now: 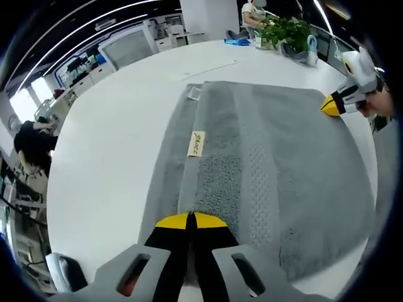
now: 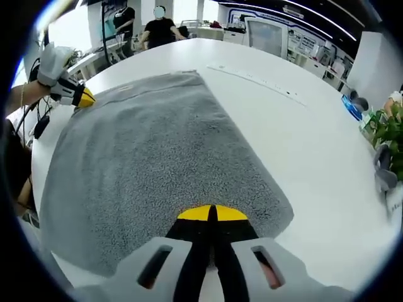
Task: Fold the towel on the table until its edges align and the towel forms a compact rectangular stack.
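One towel (image 1: pixel 277 170), two grippers, seemingly clamped.

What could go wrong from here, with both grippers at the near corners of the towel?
1. Both sets of jaws look shut at the grey towel edge. The left gripper and right gripper may hold only a thin bit, so a corner could slip during the lift.
2. Uneven pulling could skew the fold, so the label side and the far edge miss alignment.
3. The towel lies near the white table edge and could drag off.
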`<state>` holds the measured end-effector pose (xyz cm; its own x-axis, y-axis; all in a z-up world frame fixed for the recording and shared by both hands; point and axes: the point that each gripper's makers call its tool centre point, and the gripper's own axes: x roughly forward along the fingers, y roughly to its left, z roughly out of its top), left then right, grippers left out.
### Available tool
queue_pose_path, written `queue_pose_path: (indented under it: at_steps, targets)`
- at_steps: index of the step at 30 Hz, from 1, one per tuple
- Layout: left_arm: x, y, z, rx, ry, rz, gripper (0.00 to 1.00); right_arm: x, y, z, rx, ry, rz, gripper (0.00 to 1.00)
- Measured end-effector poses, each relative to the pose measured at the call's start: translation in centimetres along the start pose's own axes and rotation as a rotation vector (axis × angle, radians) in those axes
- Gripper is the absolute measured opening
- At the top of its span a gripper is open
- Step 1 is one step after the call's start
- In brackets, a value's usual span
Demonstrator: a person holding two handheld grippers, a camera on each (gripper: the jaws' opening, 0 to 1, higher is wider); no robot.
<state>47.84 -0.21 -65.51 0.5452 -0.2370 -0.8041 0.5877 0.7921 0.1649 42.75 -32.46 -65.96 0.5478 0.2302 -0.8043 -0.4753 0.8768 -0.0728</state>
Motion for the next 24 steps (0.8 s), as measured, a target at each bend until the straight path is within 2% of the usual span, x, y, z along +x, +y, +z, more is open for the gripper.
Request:
queue_pose_path:
  at_steps: [12, 24]
  targets:
    - [0.8, 0.2, 1.6, 0.044, 0.001, -0.010, 0.01, -1.0, 1.0, -1.3, 0.033, 0.012, 0.012, 0.00]
    - [1.8, 0.7, 3.1, 0.088, 0.007, -0.021, 0.01, -2.0, 2.7, -2.6, 0.016, 0.032, 0.027, 0.00]
